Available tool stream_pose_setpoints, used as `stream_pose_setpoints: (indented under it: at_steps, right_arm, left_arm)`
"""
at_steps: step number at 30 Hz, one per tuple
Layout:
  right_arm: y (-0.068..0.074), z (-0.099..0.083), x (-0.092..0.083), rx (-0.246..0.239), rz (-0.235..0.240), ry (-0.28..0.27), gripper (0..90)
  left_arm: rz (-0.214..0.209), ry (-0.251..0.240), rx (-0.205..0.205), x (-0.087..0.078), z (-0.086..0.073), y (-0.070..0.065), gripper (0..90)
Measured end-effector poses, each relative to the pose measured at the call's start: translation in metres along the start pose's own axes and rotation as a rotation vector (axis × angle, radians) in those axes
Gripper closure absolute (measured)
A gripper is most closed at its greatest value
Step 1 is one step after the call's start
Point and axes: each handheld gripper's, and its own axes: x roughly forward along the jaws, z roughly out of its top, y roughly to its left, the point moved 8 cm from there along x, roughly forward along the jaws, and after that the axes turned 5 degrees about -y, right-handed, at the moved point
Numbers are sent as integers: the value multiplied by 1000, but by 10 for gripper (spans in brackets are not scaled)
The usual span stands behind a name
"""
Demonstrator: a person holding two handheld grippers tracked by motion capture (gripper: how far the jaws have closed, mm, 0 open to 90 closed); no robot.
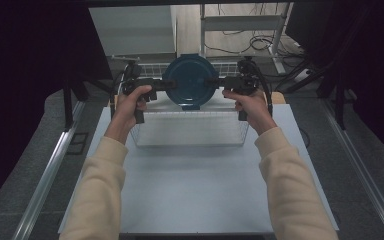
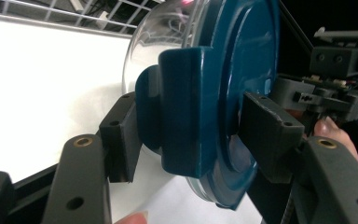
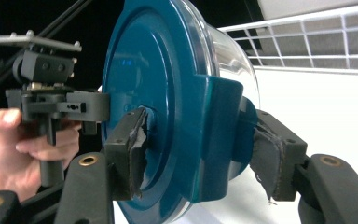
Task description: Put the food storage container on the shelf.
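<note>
From above you get a dim, soft picture: the surface is lit evenly from overhead in pale grey-blue, while both upper corners and side edges of the frame sink into near black, and your forearms cast only faint shadows. In both gripper views the white surface at the frame's bright side is blown out to flat glare, with the opposite side falling to black. The blue lid carries small specular glints, its clear bowl shows washed reflections, and the nearest jaw parts along the bottom edge look slightly soft.
</note>
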Motion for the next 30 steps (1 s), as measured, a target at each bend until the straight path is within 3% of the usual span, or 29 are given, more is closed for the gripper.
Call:
stream_pose_setpoints:
  at_steps: [1,6,10,13,20,25,26,28,30]
  right_arm:
    - [-4,1,2,44,-4,6,395]
    - [-9,3,6,111,-14,1,388]
    - [-15,3,11,210,-32,-12,374]
    - [-17,3,13,220,-32,-14,369]
    - [-30,2,19,311,-23,-19,336]
    - [-30,2,20,271,-27,-24,295]
    - [-27,2,22,227,-44,-27,258]
    - [-26,1,22,207,-58,-31,234]
    - [-22,0,22,133,-113,-50,181]
  left_arm:
    - [2,-7,-19,3,2,2,404]
    - [1,-14,-54,7,5,7,389]
    - [3,-22,-95,12,8,12,367]
    - [-3,-28,-110,14,8,16,357]
    - [-8,-49,-130,21,8,22,311]
    - [-22,-74,-99,23,7,22,293]
    - [-19,-79,-96,24,6,22,267]
    - [10,-83,-84,26,6,22,230]
    - [33,-98,-65,25,6,22,193]
